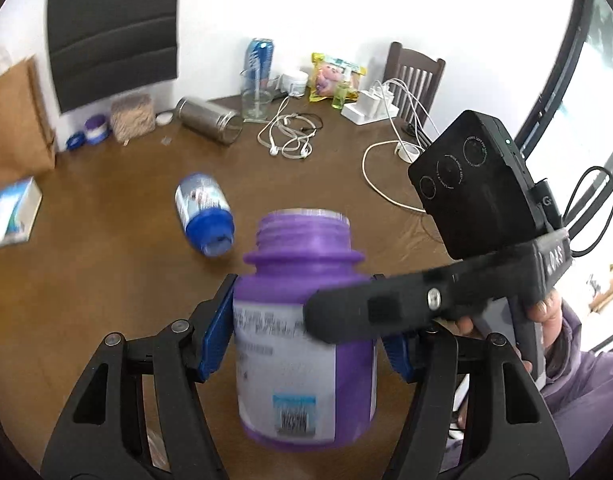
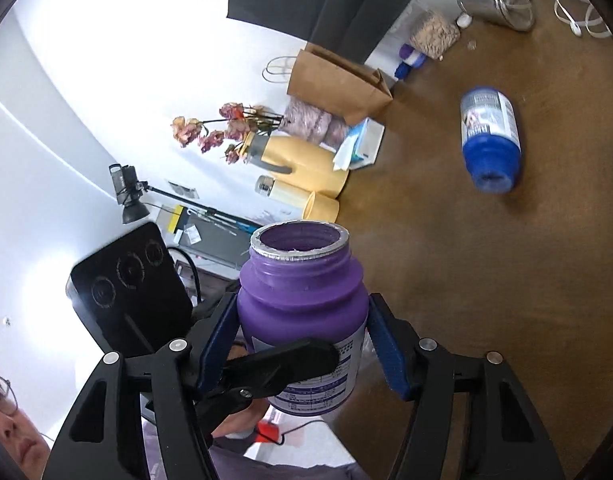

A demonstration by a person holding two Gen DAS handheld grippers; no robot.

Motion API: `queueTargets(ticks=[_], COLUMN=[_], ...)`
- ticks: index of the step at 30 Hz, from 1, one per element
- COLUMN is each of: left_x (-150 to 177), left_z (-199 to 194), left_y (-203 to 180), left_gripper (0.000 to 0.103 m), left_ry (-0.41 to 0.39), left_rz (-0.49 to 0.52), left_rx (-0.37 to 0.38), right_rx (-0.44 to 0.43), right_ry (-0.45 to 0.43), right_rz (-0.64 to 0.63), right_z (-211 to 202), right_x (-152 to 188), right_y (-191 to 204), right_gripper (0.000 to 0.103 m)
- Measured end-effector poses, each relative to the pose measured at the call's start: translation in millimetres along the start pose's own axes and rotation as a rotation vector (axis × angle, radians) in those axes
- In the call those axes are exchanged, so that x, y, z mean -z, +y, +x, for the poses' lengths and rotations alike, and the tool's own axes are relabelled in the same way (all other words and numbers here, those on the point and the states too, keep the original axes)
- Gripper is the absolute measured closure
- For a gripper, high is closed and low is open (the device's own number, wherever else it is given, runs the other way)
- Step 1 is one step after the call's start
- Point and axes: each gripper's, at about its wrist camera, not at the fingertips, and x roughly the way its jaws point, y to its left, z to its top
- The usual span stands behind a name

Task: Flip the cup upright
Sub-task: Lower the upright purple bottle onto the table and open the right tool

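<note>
The cup is a purple plastic jar with a white label and an open, lidless mouth. It is held in the air above the brown table, mouth pointing away from both cameras. My left gripper has its blue pads against the jar's sides. My right gripper clamps the same jar from another angle. Its black finger crosses the label in the left wrist view. The left gripper's finger crosses the jar's lower part in the right wrist view.
A blue jar lies on its side on the table. Further back are a tipped steel canister, a glass jar, white cables, a power strip and a chair. A paper bag and a box sit at left.
</note>
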Motion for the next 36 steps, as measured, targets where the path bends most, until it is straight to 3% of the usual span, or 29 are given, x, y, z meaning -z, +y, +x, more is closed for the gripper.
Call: queueTargets(ticks=[2,7,9,12,17,21,26,32,36], left_x=[-7,-15,-11,-1,10,37,79,112,130], left_z=[8,32,39,49,38,11,-10,0,1], left_y=[3,24,38,54,56,57,61,82,79], left_gripper=[0.04,0.018,0.012,0.011,0.011,0.01,0.003,0.003,0.003], left_ry=[0.003,-0.015,-0.045,-0.05,-0.081,-0.128,-0.192,-0.118,-0.081], left_rz=[0.043,0.094,0.07,-0.002,-0.018,-0.106,-0.144,-0.275,-0.245], left_rx=[0.014,0.06,0.098,0.154,0.056,0.062,-0.023,-0.051,-0.085], right_rx=[0.051,0.242,0.287,0.33,0.353,0.379,0.469,0.58,0.662], right_ry=[-0.035,-0.147,-0.162,-0.152,-0.136,-0.097,-0.035,-0.004,0.016], right_rz=[-0.019,-0.111,-0.136,-0.154,-0.198,-0.308,-0.458,-0.539,-0.619], right_z=[1,-5,-2,9,27,45,76,100,107], right_x=[-6,-14,-15,-17,-12,-2,18,40,60], right_y=[1,4,3,0,3,20,28,16,12], right_gripper=[0.035,0.035,0.035,0.035,0.035,0.035,0.035,0.035,0.035])
